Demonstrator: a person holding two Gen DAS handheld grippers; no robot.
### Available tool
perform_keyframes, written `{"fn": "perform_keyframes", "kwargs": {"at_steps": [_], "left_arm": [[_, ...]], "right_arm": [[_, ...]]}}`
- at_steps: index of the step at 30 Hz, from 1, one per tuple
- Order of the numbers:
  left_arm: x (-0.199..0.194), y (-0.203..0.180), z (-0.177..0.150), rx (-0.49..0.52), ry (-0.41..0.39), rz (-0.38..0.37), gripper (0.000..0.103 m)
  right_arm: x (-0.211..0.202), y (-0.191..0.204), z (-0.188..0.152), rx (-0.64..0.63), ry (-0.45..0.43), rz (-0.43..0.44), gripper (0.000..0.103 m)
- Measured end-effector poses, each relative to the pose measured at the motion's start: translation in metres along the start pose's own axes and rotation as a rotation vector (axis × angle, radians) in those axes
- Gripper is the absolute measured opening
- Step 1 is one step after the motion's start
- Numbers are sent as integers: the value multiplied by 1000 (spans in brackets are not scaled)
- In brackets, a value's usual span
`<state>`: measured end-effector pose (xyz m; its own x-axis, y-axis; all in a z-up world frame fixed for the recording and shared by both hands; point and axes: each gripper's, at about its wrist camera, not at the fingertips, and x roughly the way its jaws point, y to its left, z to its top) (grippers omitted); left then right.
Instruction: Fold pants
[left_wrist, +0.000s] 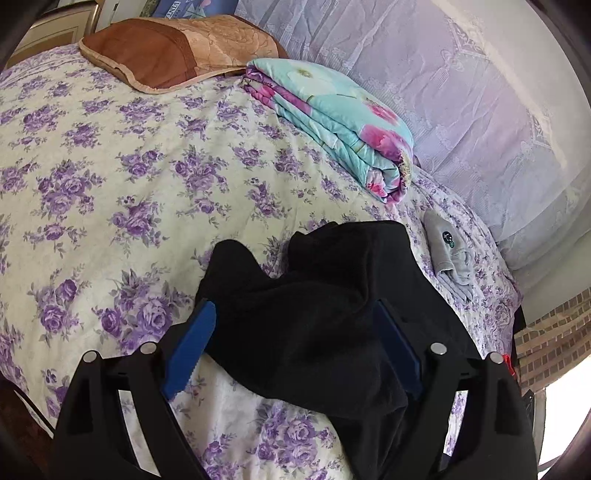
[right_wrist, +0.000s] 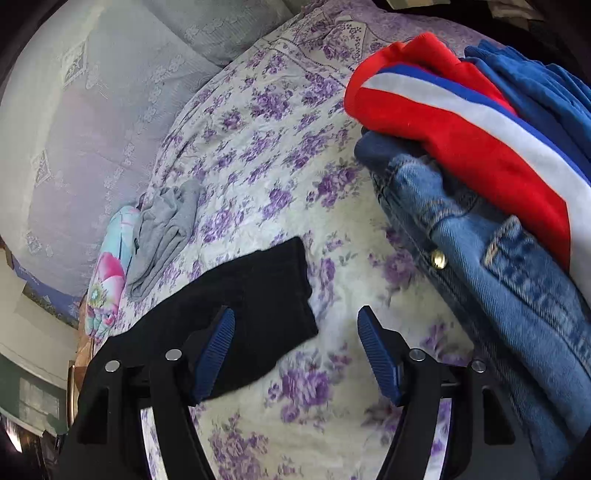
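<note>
Both jaws wide apart, nothing gripped: left gripper (left_wrist: 295, 332) over black pants (left_wrist: 314, 295), right gripper (right_wrist: 295, 343) beside them.

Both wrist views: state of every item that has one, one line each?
black pants: bunched on the bed, partly folded, unheld
left gripper: open, straddling the pants
right gripper: open, empty
quilt: folded
grey garment: crumpled
jeans: folded, in pile
red striped garment: folded, on top of the jeans
pillow: lying flat
</note>
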<state>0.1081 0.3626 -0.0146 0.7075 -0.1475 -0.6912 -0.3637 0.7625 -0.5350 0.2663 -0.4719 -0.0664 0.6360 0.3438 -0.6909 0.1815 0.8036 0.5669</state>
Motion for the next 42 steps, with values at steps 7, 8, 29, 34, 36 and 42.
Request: {"fn": "perform_keyframes", "kwargs": {"at_steps": [7, 8, 29, 34, 36, 42], "left_arm": [[19, 6, -20, 8, 79, -6, 84], [21, 8, -21, 3, 86, -10, 84], [44, 1, -26, -37, 30, -119, 14], [27, 4, -24, -50, 13, -133, 14], [26, 6, -24, -50, 20, -132, 14], [27, 7, -28, -57, 30, -118, 13]], "right_arm": [[-42, -44, -37, -45, 8, 46, 71], [-49, -51, -40, -42, 9, 56, 69], [-136, 69, -198, -308, 206, 217, 75], [-119, 45, -229, -292, 319, 118, 75], [-109, 36, -238, -272, 356, 116, 75], [-96, 36, -241, -182, 329, 260, 9]]}}
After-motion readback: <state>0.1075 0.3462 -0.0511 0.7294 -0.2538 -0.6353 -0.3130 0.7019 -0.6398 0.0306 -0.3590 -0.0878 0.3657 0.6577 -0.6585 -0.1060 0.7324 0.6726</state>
